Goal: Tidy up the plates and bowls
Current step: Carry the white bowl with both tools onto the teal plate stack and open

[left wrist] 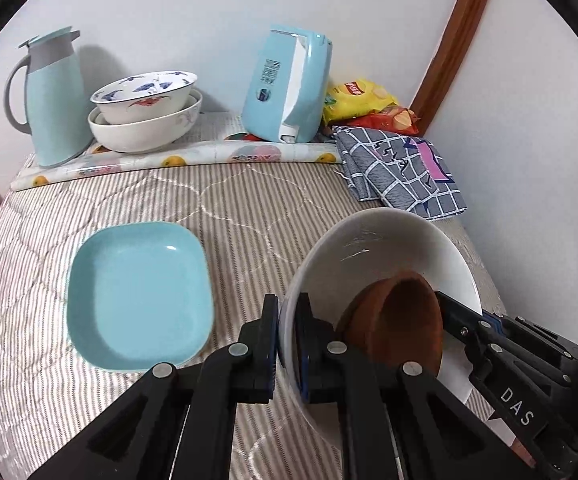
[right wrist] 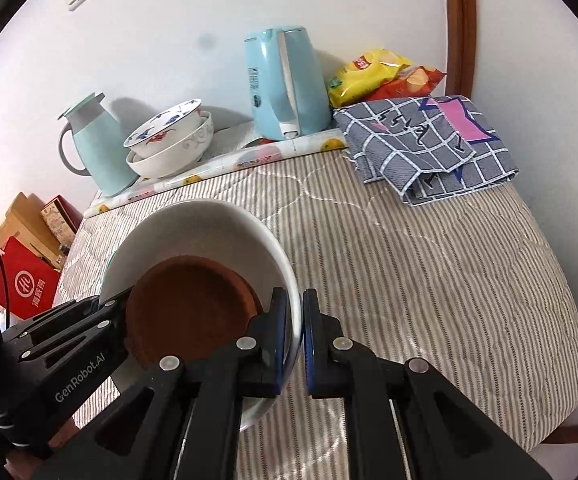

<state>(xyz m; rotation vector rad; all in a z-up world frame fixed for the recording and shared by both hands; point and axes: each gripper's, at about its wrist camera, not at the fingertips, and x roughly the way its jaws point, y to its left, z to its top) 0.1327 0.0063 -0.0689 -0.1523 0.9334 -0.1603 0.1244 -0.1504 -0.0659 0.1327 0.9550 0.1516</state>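
The white bowl (left wrist: 385, 248) is held on both sides: the left tongs (left wrist: 288, 320) are clamped on its near-left rim, the right tongs (right wrist: 296, 320) on the opposite rim, each with one pad inside the wall and one outside. A brown bowl (right wrist: 189, 304) lies tilted inside it; the bowl's underside is hidden, so whether it touches the cover cannot be told. In the right wrist view the white bowl hides nearly all of the blue dish (left wrist: 137, 296), which sits just beside it on the bench's striped quilted cover (left wrist: 249, 208). Two stacked patterned bowls (left wrist: 145, 116), a flask (left wrist: 49, 96), a kettle (left wrist: 289, 84), snack bags (left wrist: 361, 100) and a checked cloth (left wrist: 401, 168) line the white wall (left wrist: 193, 8).
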